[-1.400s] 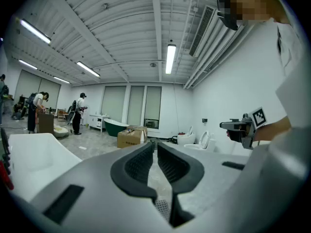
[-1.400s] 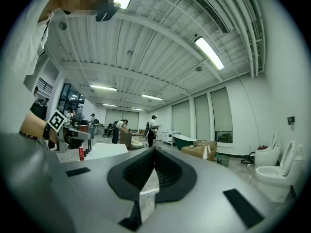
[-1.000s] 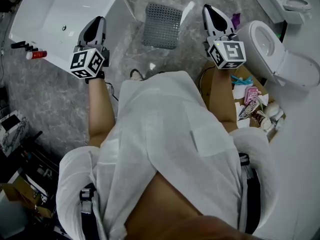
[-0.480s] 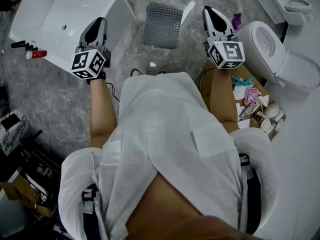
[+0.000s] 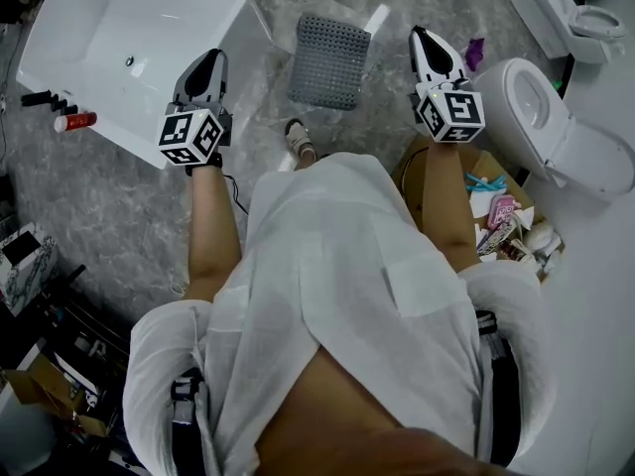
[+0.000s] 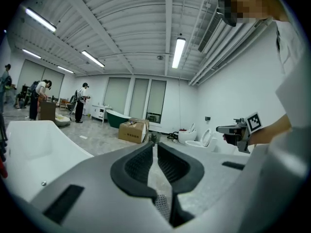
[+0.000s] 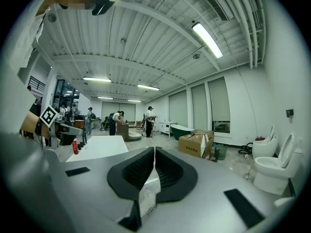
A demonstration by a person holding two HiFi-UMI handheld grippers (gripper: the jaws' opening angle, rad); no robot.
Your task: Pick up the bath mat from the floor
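Note:
The grey perforated bath mat (image 5: 327,60) lies flat on the marbled floor, ahead of the person and between the two grippers. A slice of the mat (image 6: 163,205) shows low between the left jaws. My left gripper (image 5: 213,58) hovers over the bathtub's edge, left of the mat, jaws shut and empty; its tips (image 6: 154,145) meet in the left gripper view. My right gripper (image 5: 419,34) hangs right of the mat, near the toilet, jaws shut (image 7: 154,149) on nothing. Both grippers are well above the floor.
A white bathtub (image 5: 238,8) stands at the left, with a red bottle (image 5: 74,121) on the floor beside it. A toilet (image 5: 536,97) and a cardboard box (image 5: 422,167) of clutter stand at the right. The person's foot (image 5: 298,139) is just before the mat.
The person has stepped forward; a foot now shows near the mat. Both grippers and the mat sit slightly lower and further right in the head view. Jaws unchanged.

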